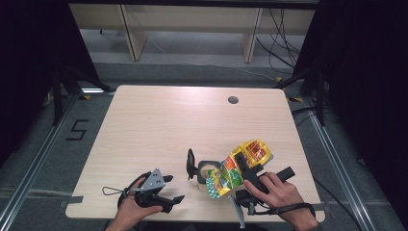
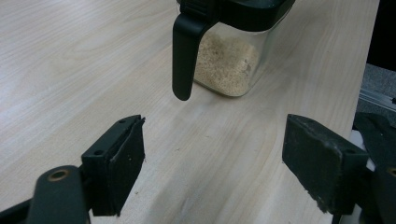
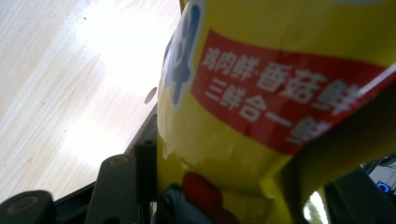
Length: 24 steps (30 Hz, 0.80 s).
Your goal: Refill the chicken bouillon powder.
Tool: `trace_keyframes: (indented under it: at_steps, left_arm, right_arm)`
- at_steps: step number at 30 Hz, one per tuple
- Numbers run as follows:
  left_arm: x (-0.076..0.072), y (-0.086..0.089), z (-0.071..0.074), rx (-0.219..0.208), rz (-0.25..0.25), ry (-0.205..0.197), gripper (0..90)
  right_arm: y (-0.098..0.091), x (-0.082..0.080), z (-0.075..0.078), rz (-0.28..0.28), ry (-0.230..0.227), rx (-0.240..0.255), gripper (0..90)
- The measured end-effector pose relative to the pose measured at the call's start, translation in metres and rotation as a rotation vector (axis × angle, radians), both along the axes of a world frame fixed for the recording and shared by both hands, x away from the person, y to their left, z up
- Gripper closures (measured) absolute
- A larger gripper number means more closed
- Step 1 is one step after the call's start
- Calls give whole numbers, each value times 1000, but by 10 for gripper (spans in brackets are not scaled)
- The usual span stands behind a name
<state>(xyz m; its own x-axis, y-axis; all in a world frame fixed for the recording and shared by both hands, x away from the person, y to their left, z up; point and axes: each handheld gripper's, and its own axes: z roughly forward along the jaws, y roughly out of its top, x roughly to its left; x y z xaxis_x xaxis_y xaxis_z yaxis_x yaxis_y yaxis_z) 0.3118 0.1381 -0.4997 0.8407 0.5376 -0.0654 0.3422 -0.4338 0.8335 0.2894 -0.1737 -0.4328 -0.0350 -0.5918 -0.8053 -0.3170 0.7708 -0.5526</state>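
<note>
A clear container (image 1: 206,172) of beige granules stands near the table's front edge, its black lid (image 1: 191,163) flipped up on the left side. My right gripper (image 1: 244,163) is shut on a yellow seasoning bag (image 1: 250,151), which tilts down and left so its lower end lies over the container's open top. In the right gripper view the bag (image 3: 261,93) sits between both jaws, pressed by them. My left gripper (image 1: 174,188) rests open to the left of the container. In the left gripper view its jaws (image 2: 215,163) stand wide apart with nothing between them, facing the container (image 2: 229,65) and its hanging lid (image 2: 184,56).
The wooden table (image 1: 159,125) has a round cable hole (image 1: 233,100) at the back right. Table legs and cables lie on the floor beyond the far edge. Dark curtains flank both sides.
</note>
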Motion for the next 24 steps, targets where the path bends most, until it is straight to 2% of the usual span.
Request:
trace_keyframes:
  at_steps: [1,3,4,5,7,9,14,16,21,23,24]
  left_arm:
    - [0,0,0,0,0,-1,207]
    - [0,0,0,0,-3,-2,207]
    - [0,0,0,0,-1,-1,207]
    - [-1,0,0,-8,9,11,207]
    - [-1,0,0,-10,10,11,207]
    - [-1,0,0,-8,9,12,207]
    - [-1,0,0,-4,9,14,207]
    - [-1,0,0,-5,11,14,207]
    - [-1,0,0,-8,10,17,207]
    - [0,0,0,-8,10,16,207]
    - [0,0,1,-8,6,23,207]
  right_arm:
    - [-1,0,-1,9,-21,10,469]
    - [-1,0,-1,4,-14,10,469]
    - [-4,0,-3,-14,-9,42,469]
    - [-2,0,-1,3,-13,15,469]
    - [-2,0,-1,-7,-5,18,469]
    - [-4,-1,-2,-31,5,59,470]
    - [-4,-1,-1,-34,1,55,470]
    - [-5,-1,-2,-39,-2,70,470]
    - [-3,-2,-1,-39,3,51,470]
    - [-3,-2,-3,-25,-20,43,470]
    - [-2,-2,-3,-25,-13,43,470]
